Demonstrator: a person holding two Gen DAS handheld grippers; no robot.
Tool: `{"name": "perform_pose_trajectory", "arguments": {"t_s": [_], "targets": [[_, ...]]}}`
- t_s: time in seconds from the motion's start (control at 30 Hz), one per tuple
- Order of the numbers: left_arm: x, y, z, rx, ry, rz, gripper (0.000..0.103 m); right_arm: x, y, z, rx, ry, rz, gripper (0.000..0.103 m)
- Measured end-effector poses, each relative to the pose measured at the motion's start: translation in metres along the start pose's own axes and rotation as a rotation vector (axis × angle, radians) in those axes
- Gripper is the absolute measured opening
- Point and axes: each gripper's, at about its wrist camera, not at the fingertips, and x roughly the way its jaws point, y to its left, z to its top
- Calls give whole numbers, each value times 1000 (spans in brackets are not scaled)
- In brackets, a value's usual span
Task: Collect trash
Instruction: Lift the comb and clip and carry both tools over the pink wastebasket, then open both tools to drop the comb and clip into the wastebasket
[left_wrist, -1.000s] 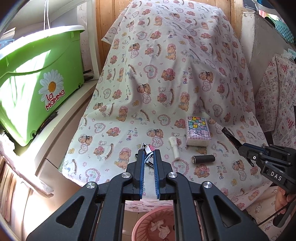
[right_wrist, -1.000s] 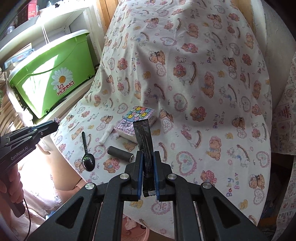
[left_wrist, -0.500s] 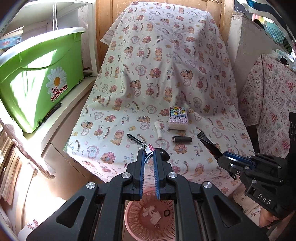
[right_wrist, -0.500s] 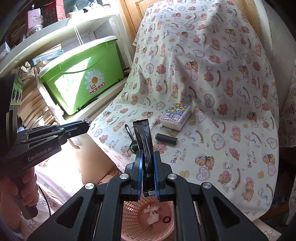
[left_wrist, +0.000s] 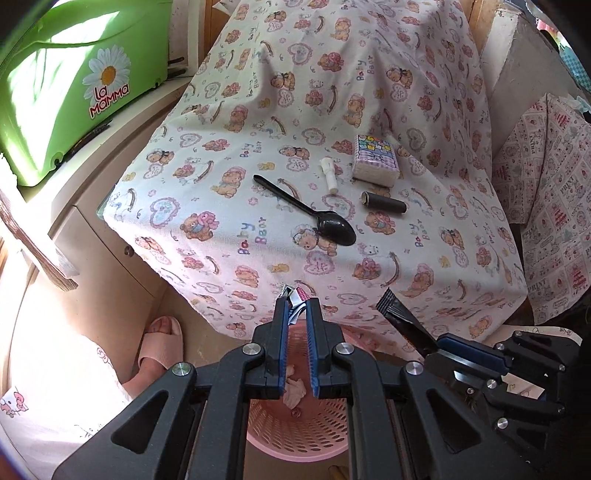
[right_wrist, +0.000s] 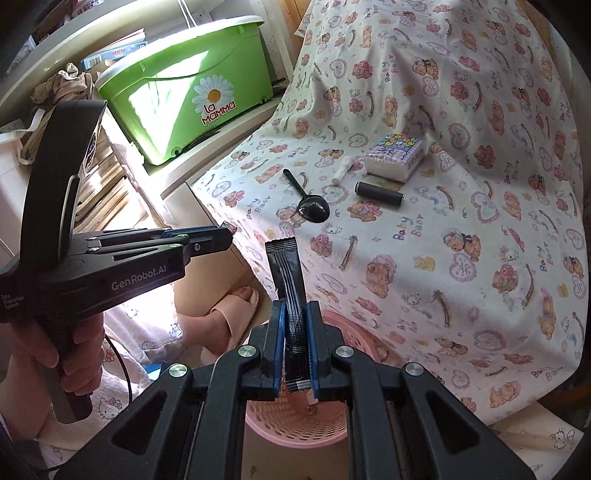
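Note:
My left gripper (left_wrist: 296, 301) is shut on a small crumpled silver-and-pink wrapper (left_wrist: 294, 295), held over the pink perforated basket (left_wrist: 295, 439) on the floor in front of the table. The right gripper (right_wrist: 295, 310) is shut on a long black sachet (right_wrist: 286, 273) that sticks up past its fingertips, also above the basket (right_wrist: 291, 421). Each gripper shows in the other view: the right one (left_wrist: 437, 343) with the sachet (left_wrist: 397, 314), the left one (right_wrist: 227, 236) at the left. Crumpled paper lies inside the basket.
On the bear-print tablecloth (left_wrist: 240, 206) lie a black spoon (left_wrist: 314, 218), a white tube (left_wrist: 328, 173), a tissue pack (left_wrist: 375, 160) and a black cylinder (left_wrist: 384, 202). A green tub (right_wrist: 184, 92) stands on the shelf at left. A person's foot in a pink slipper (right_wrist: 236, 310) is beside the basket.
Both grippers have drawn back from the table and sunk over the pink basket, each keeping its piece of trash. The basket now fills more of both views.

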Motion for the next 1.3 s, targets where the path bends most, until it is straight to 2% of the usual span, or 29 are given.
{"name": "perform_pose_trajectory", "arguments": {"t_s": [0.27, 0.53, 0.67, 0.87, 0.93, 1.03, 1.3], "targets": [[43, 14, -15, -74, 176, -45, 8, 42, 1, -19, -2, 136, -27, 13], [100, 18, -36, -108, 351, -3, 8, 92, -13, -41, 51, 269, -80, 13], [126, 23, -50, -127, 435, -4, 8, 111, -17, -49, 47, 307, -106, 13], [159, 32, -71, -132, 534, 51, 9, 138, -18, -59, 41, 345, -135, 13], [166, 35, -78, -159, 567, 37, 9, 149, -17, -63, 32, 372, -136, 13], [173, 36, -84, -179, 593, 18, 9, 159, -15, -70, 15, 400, -140, 13], [177, 35, -90, -168, 614, 38, 9, 169, -15, -81, 10, 439, -145, 13]]}}
